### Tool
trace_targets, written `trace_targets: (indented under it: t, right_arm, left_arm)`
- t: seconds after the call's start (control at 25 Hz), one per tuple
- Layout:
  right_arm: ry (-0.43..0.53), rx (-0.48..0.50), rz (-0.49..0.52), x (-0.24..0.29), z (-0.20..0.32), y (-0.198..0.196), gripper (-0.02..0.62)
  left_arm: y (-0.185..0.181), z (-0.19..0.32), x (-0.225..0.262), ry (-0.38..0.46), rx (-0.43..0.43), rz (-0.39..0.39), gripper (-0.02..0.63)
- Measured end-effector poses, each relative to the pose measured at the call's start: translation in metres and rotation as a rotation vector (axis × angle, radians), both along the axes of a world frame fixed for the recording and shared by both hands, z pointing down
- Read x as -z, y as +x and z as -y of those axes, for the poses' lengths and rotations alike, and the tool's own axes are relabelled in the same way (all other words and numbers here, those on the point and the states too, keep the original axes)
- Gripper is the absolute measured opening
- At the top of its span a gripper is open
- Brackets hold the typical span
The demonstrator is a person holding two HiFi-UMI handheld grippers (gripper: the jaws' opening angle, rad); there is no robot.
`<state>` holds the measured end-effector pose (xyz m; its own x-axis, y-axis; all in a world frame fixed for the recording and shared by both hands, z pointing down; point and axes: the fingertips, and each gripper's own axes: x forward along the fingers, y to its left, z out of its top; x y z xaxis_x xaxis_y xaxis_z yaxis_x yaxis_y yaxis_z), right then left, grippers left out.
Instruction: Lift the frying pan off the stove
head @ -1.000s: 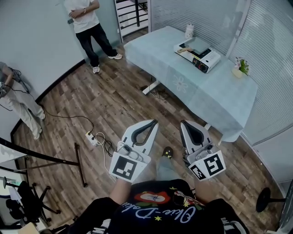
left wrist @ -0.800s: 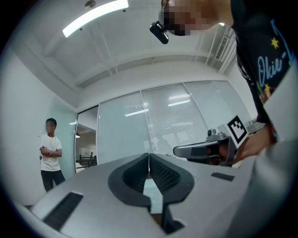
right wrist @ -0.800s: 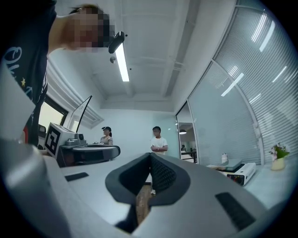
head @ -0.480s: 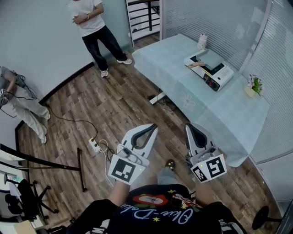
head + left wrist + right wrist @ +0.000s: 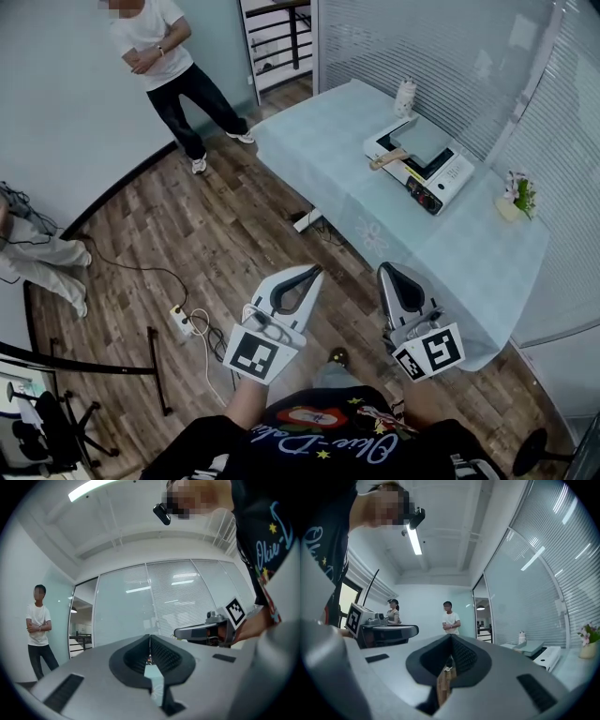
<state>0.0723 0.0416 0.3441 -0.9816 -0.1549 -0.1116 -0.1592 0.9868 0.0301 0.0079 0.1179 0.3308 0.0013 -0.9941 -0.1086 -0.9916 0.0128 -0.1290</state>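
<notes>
Pan (image 5: 424,139) sits flat on the stove (image 5: 439,176). It's grey and square, with a wooden handle (image 5: 384,160) sticking out toward the near-left side of the table (image 5: 319,141). The stove is toward the table's far side, with a bottle (image 5: 405,94) just behind it and a plant (image 5: 520,192) further right by the blinds. Pan is not lifted yet and nothing touches it.

Left gripper (image 5: 316,272) and right gripper (image 5: 385,269) hang in front of the body over the floor, well apart from the table. Both are clenched on nothing: the pads meet in each gripper view and only background shows past them.

Risks as I read them:
- Jaws must spread before they reach the handle. Arriving closed would just shove it and spin the pan on the stove.
- The handle is the only obvious grab point (pan body looks too wide for one jaw pair). With a one-sided grip the pan will want to droop or roll in the pads, worse if gripped far out.
- A slanted lift could drag the stove on the cloth or clip the bottle.
- Cords (image 5: 202,319) on the floor to the left and the table leg ahead are trip hazards on approach.
- Person (image 5: 155,52) stands well clear, so no conflict there.
</notes>
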Motion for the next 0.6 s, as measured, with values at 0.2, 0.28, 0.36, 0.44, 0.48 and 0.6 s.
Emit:
trace_targets:
  t: [0.2, 0.28, 0.36, 0.44, 0.48, 0.6]
  right_arm:
    - [-0.010, -0.029, -0.012, -0.006, 0.047, -0.004, -0.002]
    - [-0.017, -0.042, -0.011, -0.008, 0.066, -0.004, -0.002]
    - [-0.016, -0.052, -0.009, -0.009, 0.083, -0.004, -0.002]
    - [-0.016, -0.062, -0.004, -0.008, 0.098, -0.003, -0.002]
    - [-0.016, -0.067, 0.000, -0.008, 0.104, -0.002, -0.002]
    - [-0.026, -0.070, 0.009, -0.011, 0.117, -0.001, -0.002]
  left_arm:
    - [-0.007, 0.050, -0.004, -0.015, -0.025, 0.008, 0.005]
    - [-0.008, 0.070, -0.005, -0.022, -0.038, 0.009, 0.005]
    - [-0.009, 0.088, -0.003, -0.019, -0.051, 0.008, 0.005]
    - [-0.010, 0.105, -0.003, -0.019, -0.064, 0.009, 0.005]
    - [-0.010, 0.112, -0.003, -0.022, -0.073, 0.008, 0.005]
    - [-0.005, 0.127, -0.006, -0.029, -0.110, -0.005, 0.005]
